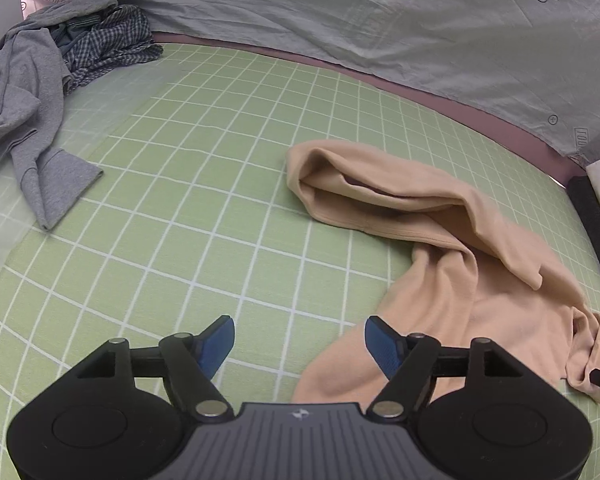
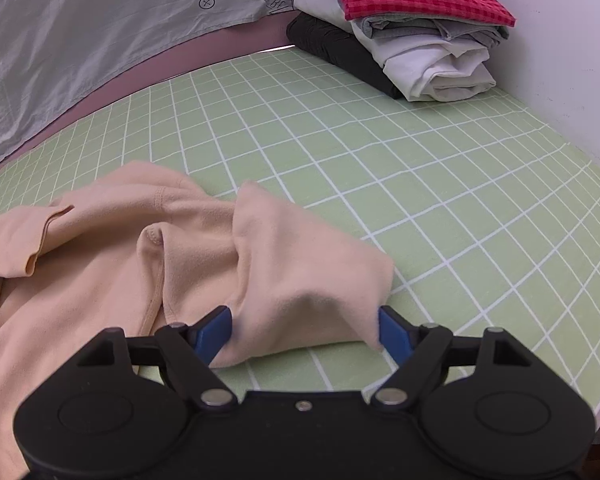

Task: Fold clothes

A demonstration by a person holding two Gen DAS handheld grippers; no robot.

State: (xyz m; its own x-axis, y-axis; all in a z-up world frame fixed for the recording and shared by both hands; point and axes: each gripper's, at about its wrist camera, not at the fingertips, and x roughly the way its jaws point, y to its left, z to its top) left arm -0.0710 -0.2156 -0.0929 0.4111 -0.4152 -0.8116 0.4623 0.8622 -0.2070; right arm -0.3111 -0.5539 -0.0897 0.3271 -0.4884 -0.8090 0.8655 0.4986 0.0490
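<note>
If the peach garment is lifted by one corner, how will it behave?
The peach garment is probably floppy: it lies in soft folds and humps. It would likely hang and drag rather than hold shape. It seems light and thin; one bunched part sits between the open right tongs.

Worktop: flat surface covered by a pale green mat ruled with a white grid. Lying directly on it: a peach garment, crumpled and spread loosely; a grey garment heaped with a dark checked garment at the far left corner; a stack of folded clothes, topped by red check, at the far right corner.
</note>
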